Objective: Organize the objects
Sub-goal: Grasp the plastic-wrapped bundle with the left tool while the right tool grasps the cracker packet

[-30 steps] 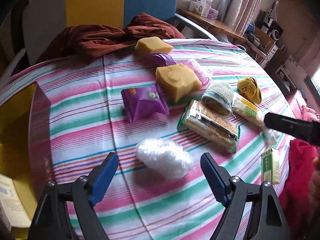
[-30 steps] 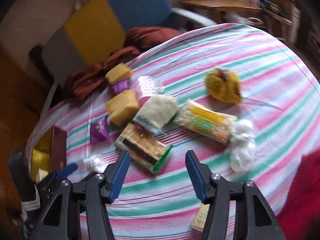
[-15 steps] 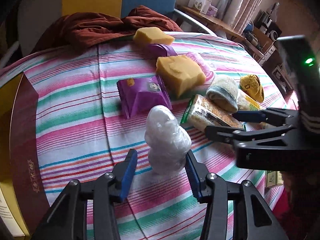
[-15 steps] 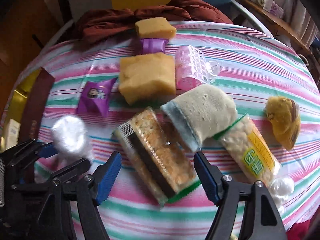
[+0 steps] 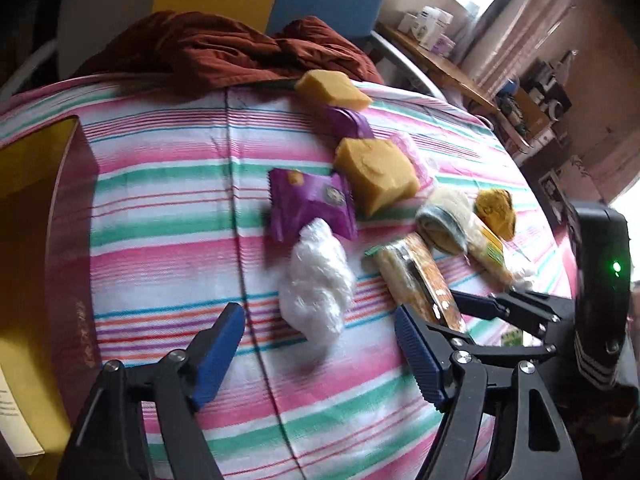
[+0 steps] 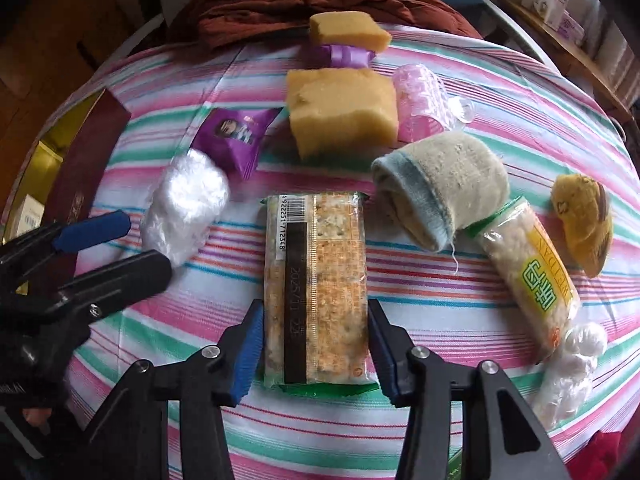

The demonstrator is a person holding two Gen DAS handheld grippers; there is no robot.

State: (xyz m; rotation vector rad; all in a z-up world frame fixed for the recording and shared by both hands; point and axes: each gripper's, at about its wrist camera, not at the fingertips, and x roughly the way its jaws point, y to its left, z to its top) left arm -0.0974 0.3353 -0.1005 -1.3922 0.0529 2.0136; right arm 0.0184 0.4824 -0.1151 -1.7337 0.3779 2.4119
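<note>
My left gripper (image 5: 320, 348) is open; a crumpled white plastic wad (image 5: 316, 280) lies on the striped cloth just beyond its fingertips, not gripped. My right gripper (image 6: 316, 352) is open with its jaws on either side of a cracker packet (image 6: 316, 292), close to its near end. The left gripper also shows in the right wrist view (image 6: 116, 244), beside the white wad (image 6: 184, 204). The right gripper shows in the left wrist view (image 5: 472, 320) at the cracker packet (image 5: 416, 276).
On the cloth lie a purple snack pack (image 6: 236, 136), two yellow sponges (image 6: 340, 112), a pink roller (image 6: 420, 100), a rolled sock (image 6: 440, 184), a rice-cake packet (image 6: 532, 276), a yellow toy (image 6: 584, 220). An open box (image 5: 36, 216) stands left; red cloth (image 5: 224, 48) behind.
My left gripper opened and let go of the white wad, which now lies loose on the cloth. My right gripper moved in around the cracker packet.
</note>
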